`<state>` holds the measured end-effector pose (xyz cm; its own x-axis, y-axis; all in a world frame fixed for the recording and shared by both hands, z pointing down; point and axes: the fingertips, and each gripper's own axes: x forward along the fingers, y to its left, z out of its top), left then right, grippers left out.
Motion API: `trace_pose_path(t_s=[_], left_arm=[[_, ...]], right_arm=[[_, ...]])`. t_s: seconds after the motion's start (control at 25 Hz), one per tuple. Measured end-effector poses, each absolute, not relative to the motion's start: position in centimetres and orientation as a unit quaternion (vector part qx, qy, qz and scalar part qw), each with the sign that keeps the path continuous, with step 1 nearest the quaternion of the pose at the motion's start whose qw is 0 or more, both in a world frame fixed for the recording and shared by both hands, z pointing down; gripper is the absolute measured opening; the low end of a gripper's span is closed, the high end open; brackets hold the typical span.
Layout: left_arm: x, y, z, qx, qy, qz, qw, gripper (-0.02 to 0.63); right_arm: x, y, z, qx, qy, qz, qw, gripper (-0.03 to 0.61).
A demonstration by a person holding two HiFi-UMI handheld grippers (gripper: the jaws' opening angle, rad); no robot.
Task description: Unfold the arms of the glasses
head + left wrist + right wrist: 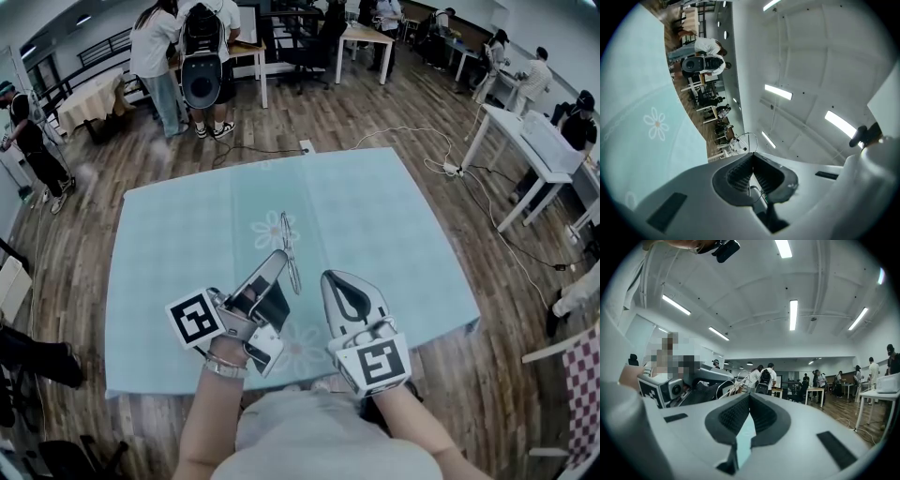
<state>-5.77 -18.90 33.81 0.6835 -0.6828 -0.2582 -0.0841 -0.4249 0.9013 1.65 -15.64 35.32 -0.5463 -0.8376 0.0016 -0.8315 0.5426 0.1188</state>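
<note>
one pair of thin wire-framed glasses [287, 234] in play, held up above the worktop [394, 216], which wears a pale blue cloth with two white daisy prints [275, 230] showing in the head view. the left claw [277, 257] is clenched on the frame. in the left gripper view its two dark ribbed pads [740, 171] meet with a fine wire pinched between them, and one rounded wire loop of the glasses [749, 139] pokes up just past the tips. the right claw [332, 277] sits just beside it, apart from the glasses, clamped tight on nothing. the right gripper view shows its two pads [733, 416] together and bare. two claws, two black-and-white marker cubes [195, 317], one apiece. whether the arms are folded or out, can't tell.
</note>
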Motion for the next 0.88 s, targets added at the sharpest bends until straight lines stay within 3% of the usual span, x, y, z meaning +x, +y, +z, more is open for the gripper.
trace_pose_path(t_s=[0.52, 0.56, 0.64, 0.88], left_arm=[[-6.3, -19.8, 33.4, 0.729, -0.208, -0.352, 0.549, 0.011], [-6.3, -19.9, 33.4, 0.726, -0.209, -0.351, 0.552, 0.011], [-6.3, -20.0, 33.5, 0.721, -0.212, -0.351, 0.559, 0.011], [-6.2, -20.0, 33.7, 0.708, -0.218, -0.347, 0.575, 0.011]], right_arm=[[0.4, -14.8, 35.7, 0.438, -0.896, -0.066, 0.044, 0.011], [0.4, -14.7, 35.7, 0.434, -0.897, -0.066, 0.046, 0.023], [0.3, -14.5, 36.0, 0.426, -0.901, -0.064, 0.05, 0.109], [-0.6, -13.6, 36.8, 0.408, -0.905, -0.091, 0.085, 0.115]])
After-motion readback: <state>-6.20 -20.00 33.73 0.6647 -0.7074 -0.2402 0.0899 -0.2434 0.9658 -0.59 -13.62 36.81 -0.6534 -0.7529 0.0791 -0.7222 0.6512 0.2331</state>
